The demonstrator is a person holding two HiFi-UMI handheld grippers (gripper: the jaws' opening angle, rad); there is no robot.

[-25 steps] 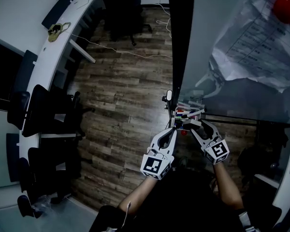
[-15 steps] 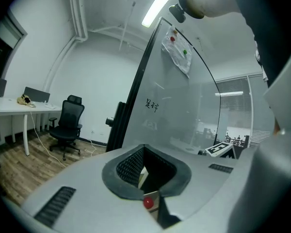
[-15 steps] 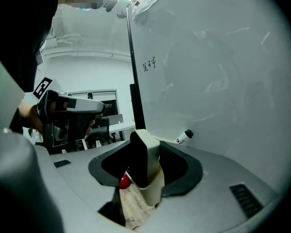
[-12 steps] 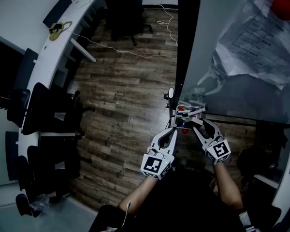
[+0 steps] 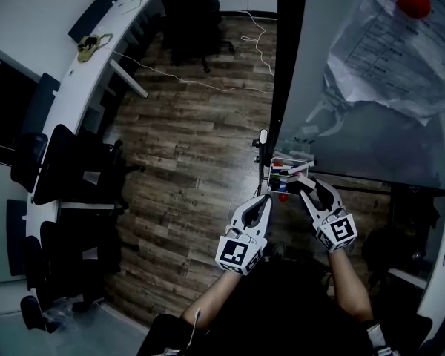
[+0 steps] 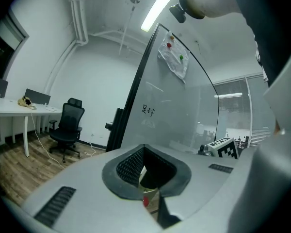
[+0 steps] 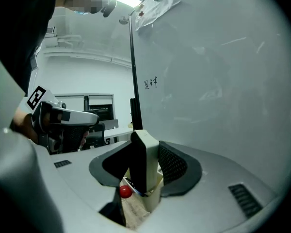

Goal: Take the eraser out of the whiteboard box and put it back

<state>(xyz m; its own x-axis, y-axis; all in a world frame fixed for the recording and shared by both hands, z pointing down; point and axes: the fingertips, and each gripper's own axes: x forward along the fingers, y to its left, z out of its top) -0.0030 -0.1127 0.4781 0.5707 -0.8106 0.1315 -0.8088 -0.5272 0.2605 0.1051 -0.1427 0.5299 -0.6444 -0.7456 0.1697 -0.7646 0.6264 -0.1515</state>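
Note:
The eraser, cream with a black felt face, stands upright between the pads of my right gripper. Its jaws are closing on it, and it is held just above the whiteboard box. In the head view that gripper sits at the box, which holds coloured markers and hangs at the whiteboard's lower edge. A small red ball shows below the eraser. My left gripper hovers just left of the box. In its own view the left gripper is open with nothing between the pads.
The whiteboard rises on the right, with crumpled paper sheets pinned by a red magnet. A curved white desk and several black office chairs stand on the left. A cable runs across the wooden floor.
My right gripper has risen a little at the box with the eraser between its jaws. The left gripper has stayed where it was.

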